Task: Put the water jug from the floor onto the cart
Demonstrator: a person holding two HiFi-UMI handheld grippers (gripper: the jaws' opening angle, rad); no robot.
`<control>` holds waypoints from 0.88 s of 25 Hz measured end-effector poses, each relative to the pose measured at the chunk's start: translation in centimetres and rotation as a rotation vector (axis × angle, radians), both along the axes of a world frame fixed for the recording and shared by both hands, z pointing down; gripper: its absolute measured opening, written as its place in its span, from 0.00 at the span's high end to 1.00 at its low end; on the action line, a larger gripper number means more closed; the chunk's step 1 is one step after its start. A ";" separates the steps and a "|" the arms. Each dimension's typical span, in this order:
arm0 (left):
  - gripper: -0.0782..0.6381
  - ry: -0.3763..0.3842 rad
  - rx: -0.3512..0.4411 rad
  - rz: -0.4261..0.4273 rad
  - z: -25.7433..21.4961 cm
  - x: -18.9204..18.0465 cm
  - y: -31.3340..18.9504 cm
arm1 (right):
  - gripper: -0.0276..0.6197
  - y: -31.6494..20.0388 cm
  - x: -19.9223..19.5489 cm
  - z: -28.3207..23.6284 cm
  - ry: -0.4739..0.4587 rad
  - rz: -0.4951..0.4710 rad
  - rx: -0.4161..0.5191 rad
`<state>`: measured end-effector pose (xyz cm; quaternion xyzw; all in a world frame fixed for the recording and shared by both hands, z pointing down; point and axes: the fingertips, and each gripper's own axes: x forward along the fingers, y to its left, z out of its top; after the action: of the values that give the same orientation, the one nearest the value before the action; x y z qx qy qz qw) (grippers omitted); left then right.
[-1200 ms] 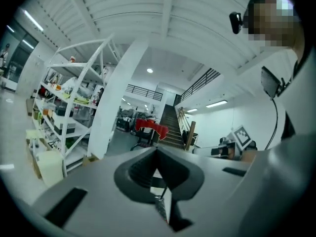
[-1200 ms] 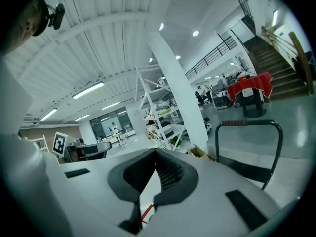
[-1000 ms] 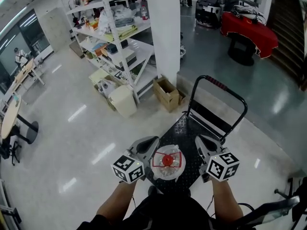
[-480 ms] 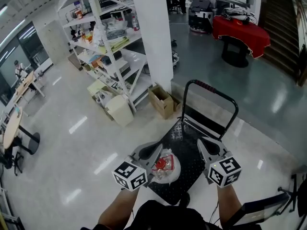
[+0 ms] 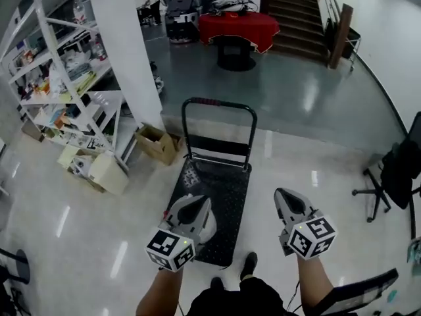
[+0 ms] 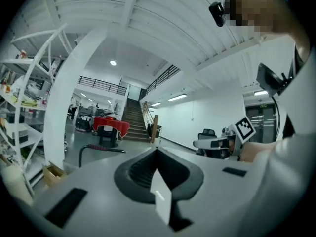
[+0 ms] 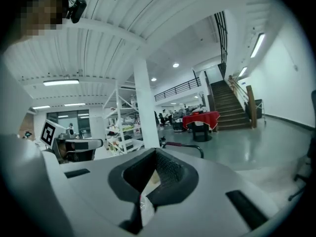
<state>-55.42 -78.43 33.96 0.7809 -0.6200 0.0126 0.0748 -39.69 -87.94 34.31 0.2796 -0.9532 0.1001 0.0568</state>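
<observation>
**Jug looks like it's down on the cart, both grippers coming away**

So a second ago the water jug was squeezed between the two grippers, red cap up, hanging over the near end of the cart. Half a second ago it was tipping toward the left one. Now the grippers have split apart and nothing sits between them anymore.

The left gripper [image 5: 196, 206] hovers over the near left corner of the cart [image 5: 214, 183]. The right gripper [image 5: 287, 197] has swung out past the cart's right edge and is over bare floor [image 5: 309, 150]. Both have their jaws pressed together with no jug in them, same as before. They were only pushing on its sides, not pinching it.

The water jug [image 5: 208, 226] is just a pale sliver poking out beside the left gripper, at the near left corner of the deck. Most of it is hidden under that gripper, so I can't tell if it's standing straight or leaning.

My read: the drop-off is pretty much done. The only thing I'd worry about is how close it sits to that near edge.
</observation>
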 end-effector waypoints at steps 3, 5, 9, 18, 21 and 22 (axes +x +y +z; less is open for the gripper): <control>0.89 0.009 -0.001 0.111 -0.6 5.8 0.5 | 0.95 2.8 6.7 -1.0 0.048 0.098 0.033; 0.89 -0.008 0.018 0.160 -1.6 9.5 1.0 | 0.95 4.1 10.9 -1.5 0.039 0.169 0.030; 0.89 -0.094 0.042 0.113 -2.3 15.8 3.3 | 0.95 7.2 17.8 -1.2 0.020 0.211 0.016; 0.89 -0.048 0.019 0.167 -2.7 31.0 9.3 | 0.95 13.1 30.8 -2.2 0.041 0.186 0.096; 0.89 -0.051 0.004 0.163 -2.3 32.8 12.1 | 0.95 16.5 32.1 -2.0 -0.005 0.163 0.064; 0.89 -0.056 0.002 0.162 -2.0 33.3 12.9 | 0.95 17.5 32.8 -2.0 -0.012 0.170 0.068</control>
<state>-22.16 -65.53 32.00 0.8280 -0.5565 0.0400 0.0553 -6.92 -70.41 32.27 0.3608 -0.9291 0.0739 0.0330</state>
